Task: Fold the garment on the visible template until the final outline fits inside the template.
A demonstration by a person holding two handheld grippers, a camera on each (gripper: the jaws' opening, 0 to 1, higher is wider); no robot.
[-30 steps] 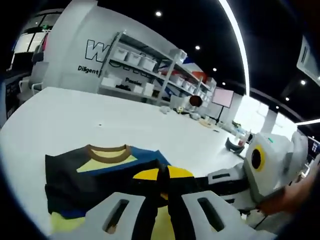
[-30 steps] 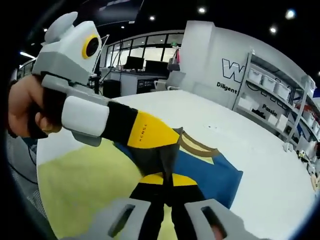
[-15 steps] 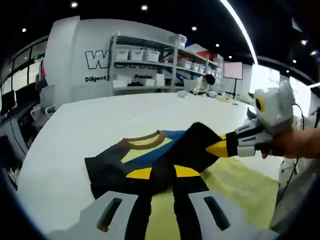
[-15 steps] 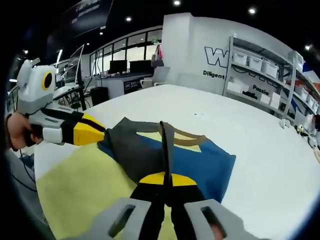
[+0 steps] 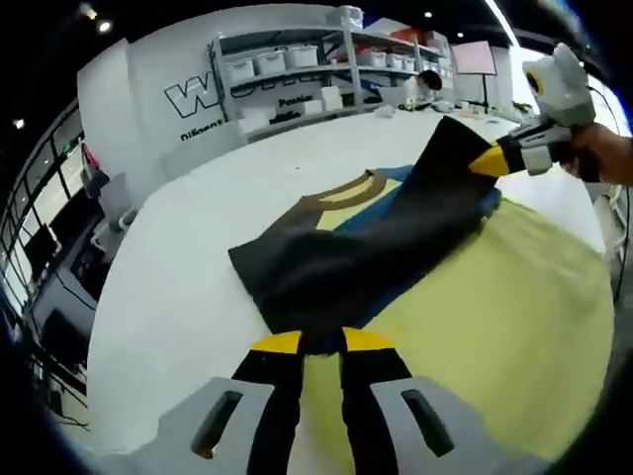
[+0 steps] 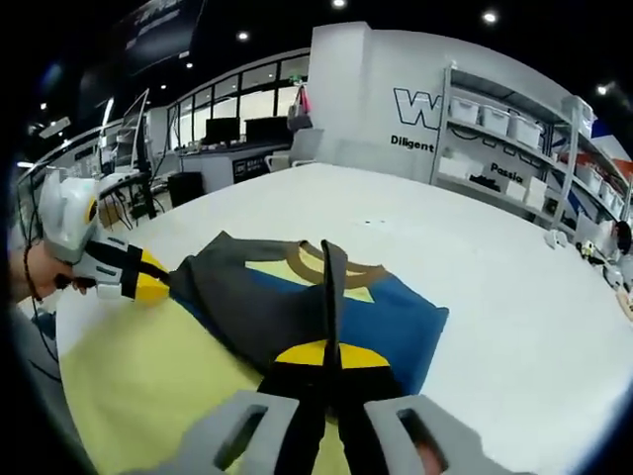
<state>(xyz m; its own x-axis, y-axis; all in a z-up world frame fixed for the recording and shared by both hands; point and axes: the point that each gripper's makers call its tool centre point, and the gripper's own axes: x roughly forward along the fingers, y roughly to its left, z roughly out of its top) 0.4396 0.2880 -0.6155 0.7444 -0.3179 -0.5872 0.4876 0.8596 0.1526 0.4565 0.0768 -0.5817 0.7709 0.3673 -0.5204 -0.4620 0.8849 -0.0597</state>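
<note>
Table (image 6: 514, 297), big, white and smooth, holds a flat yellow template (image 5: 495, 317). Soft dark garment (image 5: 346, 247) lies partly on it. Left gripper (image 5: 321, 348) and right gripper (image 6: 331, 361) are both clamped tight on its cloth edge.

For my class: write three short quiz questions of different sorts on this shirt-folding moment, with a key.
1. True or false: both claws grip the garment.
2. What colour is the template under the garment? A) red B) yellow C) white
3. Fill in: the garment's brown collar lies toward the ____ shelves.

Key: 1 true: the left claw and the right claw are each shut on its dark fabric. 2 B. 3 wall.
</note>
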